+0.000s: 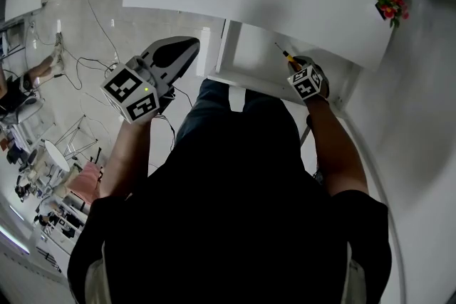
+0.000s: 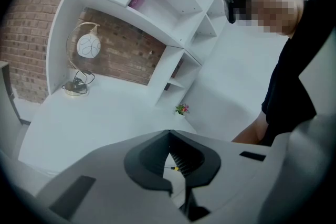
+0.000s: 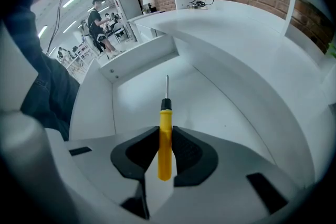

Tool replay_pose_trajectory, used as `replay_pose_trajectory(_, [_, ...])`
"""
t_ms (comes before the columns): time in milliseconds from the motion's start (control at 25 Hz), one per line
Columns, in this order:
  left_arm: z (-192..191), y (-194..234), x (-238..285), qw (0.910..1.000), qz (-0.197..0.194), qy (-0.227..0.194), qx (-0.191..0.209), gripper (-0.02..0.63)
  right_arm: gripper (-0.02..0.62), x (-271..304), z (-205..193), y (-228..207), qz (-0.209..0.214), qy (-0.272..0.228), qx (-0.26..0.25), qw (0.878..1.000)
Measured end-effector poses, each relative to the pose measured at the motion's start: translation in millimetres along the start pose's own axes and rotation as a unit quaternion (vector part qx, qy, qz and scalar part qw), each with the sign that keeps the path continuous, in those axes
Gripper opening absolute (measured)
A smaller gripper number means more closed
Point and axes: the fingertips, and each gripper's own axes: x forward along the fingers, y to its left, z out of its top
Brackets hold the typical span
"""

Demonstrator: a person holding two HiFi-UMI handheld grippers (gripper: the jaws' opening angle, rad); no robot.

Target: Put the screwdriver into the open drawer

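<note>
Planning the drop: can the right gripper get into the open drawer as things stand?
Probably yes. The right gripper, shut on the screwdriver, hangs over the drawer; the floor under the tip looks bare, and the left gripper sits off to the side.

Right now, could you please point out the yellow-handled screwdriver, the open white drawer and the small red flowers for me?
yellow-handled screwdriver (image 3: 165, 134): right gripper view, middle of the yellow handle.
open white drawer (image 3: 202, 105): right gripper view, bare floor inside.
small red flowers (image 1: 389, 6): head view, the blossoms.

screwdriver: plastic handle, metal shaft | drawer: smooth, matt, possibly laminate
</note>
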Motion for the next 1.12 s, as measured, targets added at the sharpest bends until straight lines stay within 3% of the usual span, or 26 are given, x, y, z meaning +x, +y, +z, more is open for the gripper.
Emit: replay_pose_trajectory(1120, [-37.5, -4.7, -8.0, 0.9998, -0.008, -0.003, -0.019, 0.015, 0.084, 30.7, -21.3, 0.6, 0.005, 0.032, -0.008, 0.999])
